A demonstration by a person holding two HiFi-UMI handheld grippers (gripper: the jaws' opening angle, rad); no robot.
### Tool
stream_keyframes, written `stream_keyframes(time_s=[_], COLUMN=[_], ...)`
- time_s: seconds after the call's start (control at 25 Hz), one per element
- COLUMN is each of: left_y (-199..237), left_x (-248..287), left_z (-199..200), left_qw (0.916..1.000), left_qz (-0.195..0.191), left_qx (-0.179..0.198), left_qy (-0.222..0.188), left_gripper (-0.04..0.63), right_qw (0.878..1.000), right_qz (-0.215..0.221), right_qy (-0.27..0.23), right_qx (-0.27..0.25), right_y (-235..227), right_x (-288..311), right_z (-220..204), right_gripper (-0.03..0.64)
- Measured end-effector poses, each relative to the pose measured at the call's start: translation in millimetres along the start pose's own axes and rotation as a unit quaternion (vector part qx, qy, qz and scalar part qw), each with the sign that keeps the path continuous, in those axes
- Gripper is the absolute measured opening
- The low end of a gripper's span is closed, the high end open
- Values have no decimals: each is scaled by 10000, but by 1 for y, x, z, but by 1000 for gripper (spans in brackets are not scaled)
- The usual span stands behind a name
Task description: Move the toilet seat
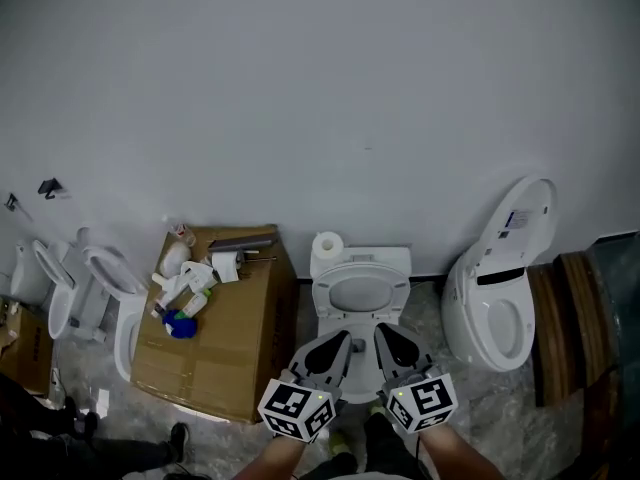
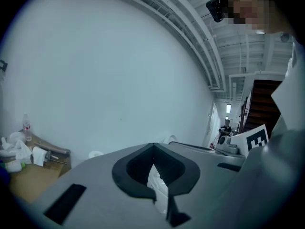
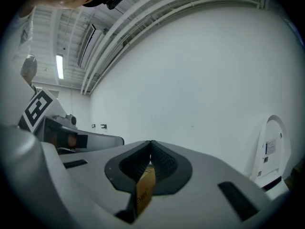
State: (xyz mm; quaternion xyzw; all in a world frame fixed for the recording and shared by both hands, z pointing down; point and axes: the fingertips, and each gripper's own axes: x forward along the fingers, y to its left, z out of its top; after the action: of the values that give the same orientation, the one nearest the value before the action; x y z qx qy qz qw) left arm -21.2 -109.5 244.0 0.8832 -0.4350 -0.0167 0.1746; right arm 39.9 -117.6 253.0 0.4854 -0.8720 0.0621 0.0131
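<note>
The white toilet stands against the wall in the middle of the head view. Its oval seat ring shows just beyond my two grippers, and whether it lies flat or is tilted up I cannot tell. My left gripper and right gripper hover side by side over the bowl's front and hide it. Both point level at the wall. In the left gripper view the left gripper has its jaws meeting at the tips with nothing held. The right gripper looks the same in its own view.
A toilet paper roll sits on the tank. A cardboard box with bottles and paper stands at the left, with more toilets beyond it. Another toilet with its lid raised stands at the right, beside wooden boards.
</note>
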Motion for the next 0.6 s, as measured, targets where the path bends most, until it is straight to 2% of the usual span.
stream_keyframes(time_s=[0.4,0.6], left_y=[-31,-37], left_x=[-52,-60], left_z=[53,64], left_qw=[9985,9981], left_qz=[-301,-323], left_qx=[89,214], left_qy=[-452,-470], left_gripper=[9,9], right_qw=[9999,9999], right_qz=[-59,-96], right_qy=[-114,-116], right_qx=[78,-54], right_y=[40,49], right_x=[-42,-53], right_z=[45,53], right_gripper=[13,12])
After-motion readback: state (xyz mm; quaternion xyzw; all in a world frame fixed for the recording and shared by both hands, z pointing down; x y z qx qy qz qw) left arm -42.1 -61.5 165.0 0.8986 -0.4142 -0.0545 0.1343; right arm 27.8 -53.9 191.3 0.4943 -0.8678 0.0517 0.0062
